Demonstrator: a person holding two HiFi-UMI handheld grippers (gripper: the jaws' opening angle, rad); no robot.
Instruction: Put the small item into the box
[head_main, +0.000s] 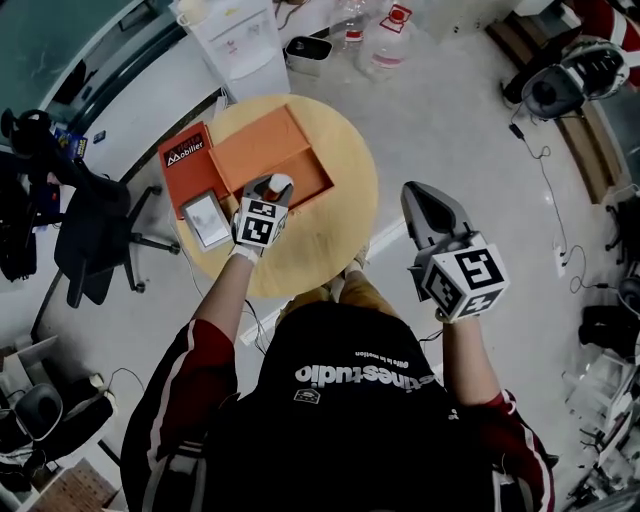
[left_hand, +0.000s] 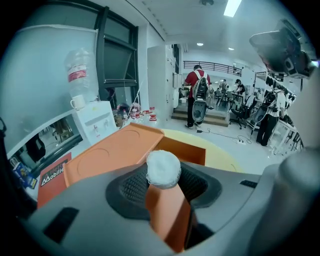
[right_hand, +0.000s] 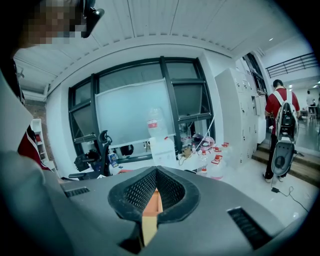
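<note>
An open orange box (head_main: 312, 190) lies on a round wooden table (head_main: 330, 235), its flat lid (head_main: 255, 145) folded back beside it. My left gripper (head_main: 278, 186) hovers just over the box's near edge. In the left gripper view the left gripper (left_hand: 165, 176) is shut on a small item (left_hand: 163, 167) with a round white end; orange shows below it in the gap. The box (left_hand: 186, 149) and lid (left_hand: 107, 150) lie right ahead. My right gripper (head_main: 422, 192) is off the table to the right, above the floor. It (right_hand: 156, 171) is shut and holds nothing.
An orange carton printed "Mobilier" (head_main: 184, 160) and a grey-white flat device (head_main: 207, 219) sit at the table's left edge. A black office chair (head_main: 90, 235) stands left of the table. A water dispenser (head_main: 235, 40) and bottles (head_main: 385, 40) stand beyond. Cables cross the floor at right.
</note>
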